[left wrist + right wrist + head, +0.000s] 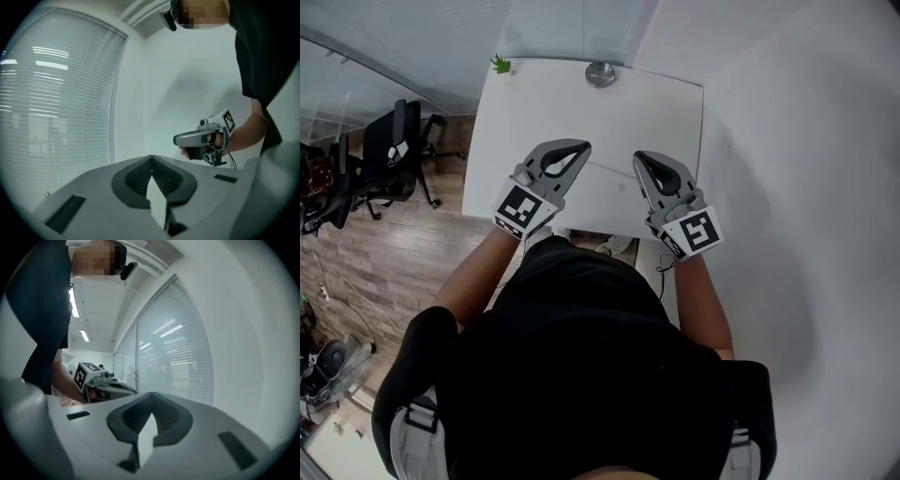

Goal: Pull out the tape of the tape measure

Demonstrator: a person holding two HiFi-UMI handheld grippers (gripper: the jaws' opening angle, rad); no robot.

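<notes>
A small round grey tape measure (600,73) lies at the far edge of the white table (544,112), with no tape showing out of it. My left gripper (581,146) and right gripper (639,157) hover side by side over the near half of the table, well short of the tape measure. Both are shut with nothing between the jaws. In the left gripper view the closed left gripper (151,157) points at a white wall, and the right gripper (176,139) shows off to the right. In the right gripper view the closed right gripper (151,394) faces window blinds, with the left gripper (132,391) beside it.
A tiny green plant (501,64) stands at the table's far left corner. Black office chairs (398,150) stand on the wooden floor to the left. A white wall (797,187) runs close along the table's right side, and window blinds (56,103) lie beyond the far edge.
</notes>
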